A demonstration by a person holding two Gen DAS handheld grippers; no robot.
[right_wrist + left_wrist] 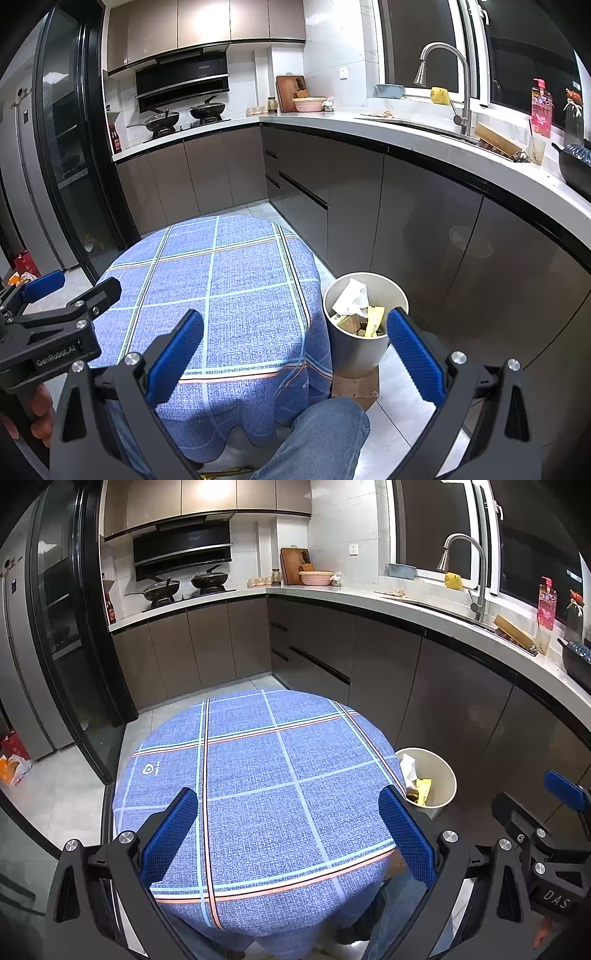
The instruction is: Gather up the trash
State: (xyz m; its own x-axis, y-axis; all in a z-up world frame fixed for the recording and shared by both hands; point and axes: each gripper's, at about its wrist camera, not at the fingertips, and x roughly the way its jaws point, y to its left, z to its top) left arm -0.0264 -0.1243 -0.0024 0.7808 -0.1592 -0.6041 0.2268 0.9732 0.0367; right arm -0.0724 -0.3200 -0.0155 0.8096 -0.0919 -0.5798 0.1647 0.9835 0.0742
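Below, woven plaid tablecloth [258, 794], round bin [364, 347]

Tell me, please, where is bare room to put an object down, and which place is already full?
The blue plaid tablecloth is bare from its far edge to the near hem, also between the open left gripper fingers. The floor tiles between the bin and the cabinets are bare. Crowded: the trash bin, full of paper and wrappers, and the counter beside the faucet.

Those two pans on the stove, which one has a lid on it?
The left pan, nearest the fridge, seems to carry a glass lid with a knob. The right pan looks uncovered, its dark inside showing.
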